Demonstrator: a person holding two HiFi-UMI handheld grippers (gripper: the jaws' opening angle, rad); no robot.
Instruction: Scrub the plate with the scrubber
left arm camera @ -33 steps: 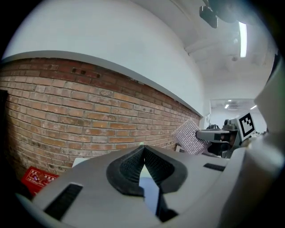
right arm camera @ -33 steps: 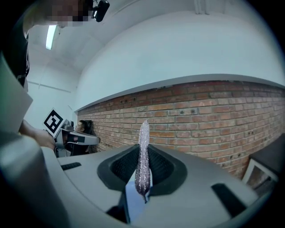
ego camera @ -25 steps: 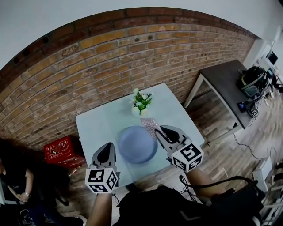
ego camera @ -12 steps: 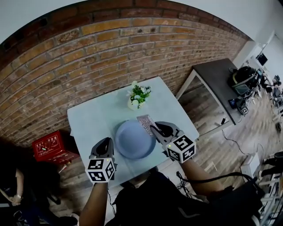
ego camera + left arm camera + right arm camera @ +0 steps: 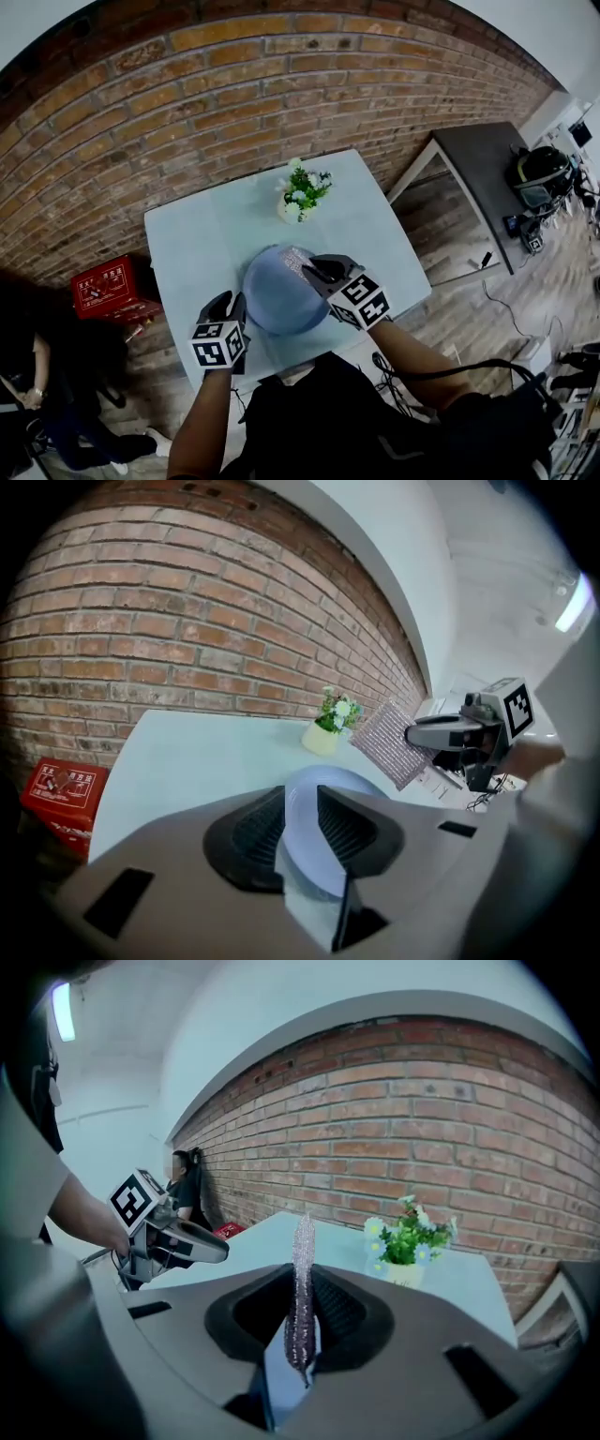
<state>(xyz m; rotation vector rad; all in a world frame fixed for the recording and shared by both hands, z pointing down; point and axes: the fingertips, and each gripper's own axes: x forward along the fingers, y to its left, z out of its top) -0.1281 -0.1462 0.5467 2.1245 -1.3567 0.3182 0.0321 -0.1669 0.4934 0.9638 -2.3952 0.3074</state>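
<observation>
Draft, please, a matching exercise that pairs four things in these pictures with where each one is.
Things:
1 plate
2 scrubber
3 flower pot
4 red crate

Places:
A on the floor beside the table
B clamped in the right tongs
C standing on the table's far half
D lying on the table's near half

Pairs: 1-D, 2-B, 3-C, 4-A

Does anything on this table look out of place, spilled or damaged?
Nothing stands out. The plate lies flat on the table, the flower pot stands upright, and no spill or damage shows.
</observation>
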